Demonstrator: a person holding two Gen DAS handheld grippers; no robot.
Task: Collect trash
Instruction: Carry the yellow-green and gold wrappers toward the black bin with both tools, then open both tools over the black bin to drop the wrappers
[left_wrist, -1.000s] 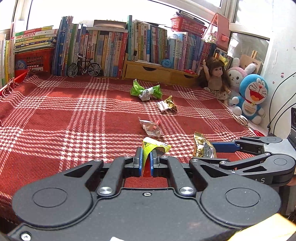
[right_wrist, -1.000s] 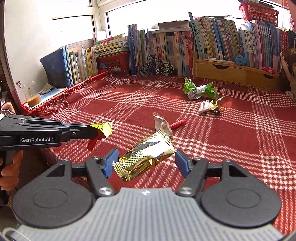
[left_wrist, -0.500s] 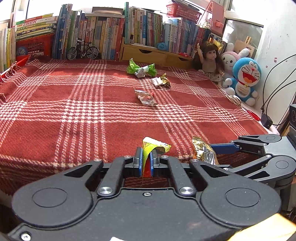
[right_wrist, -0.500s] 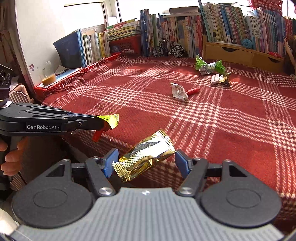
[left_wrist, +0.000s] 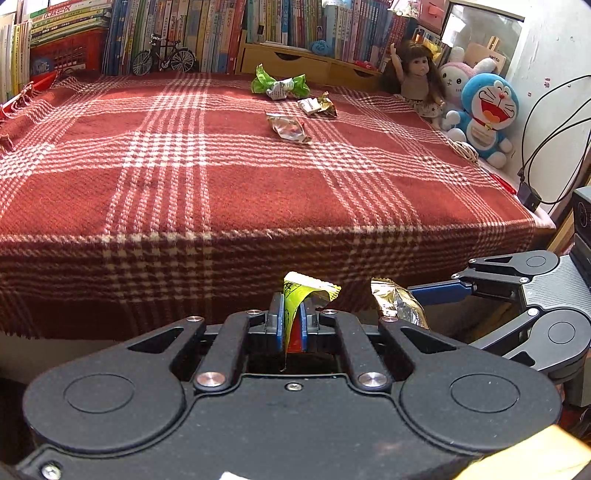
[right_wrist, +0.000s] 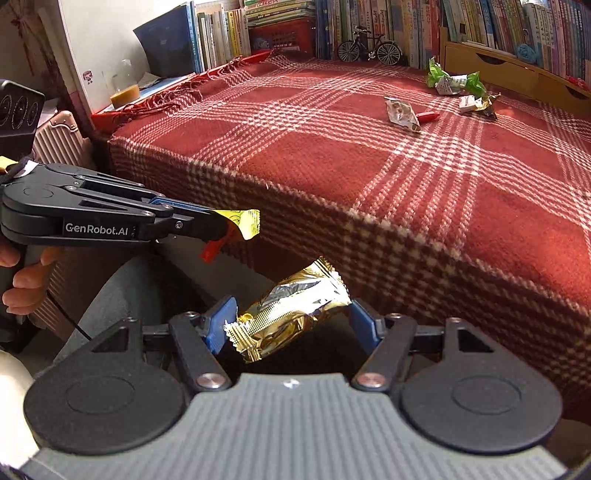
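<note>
1. L gripper (left_wrist: 291, 325): jaws closed on a yellow-green wrapper (left_wrist: 308, 290), held off the front edge of the bed (left_wrist: 258, 206).
2. R gripper (right_wrist: 291, 321): gold packet (right_wrist: 291, 314) was clamped crosswise betw. its blue pads, also clear of the bed edge.
3. Three more wrappers were seen on the plaid blanket, far side: silver (left_wrist: 288, 127), gold-white (left_wrist: 317, 107), green (left_wrist: 279, 83), near the books (left_wrist: 221, 29).

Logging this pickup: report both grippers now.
Left gripper: shut on the yellow-green wrapper.
Right gripper: shut on the gold wrapper.
</note>
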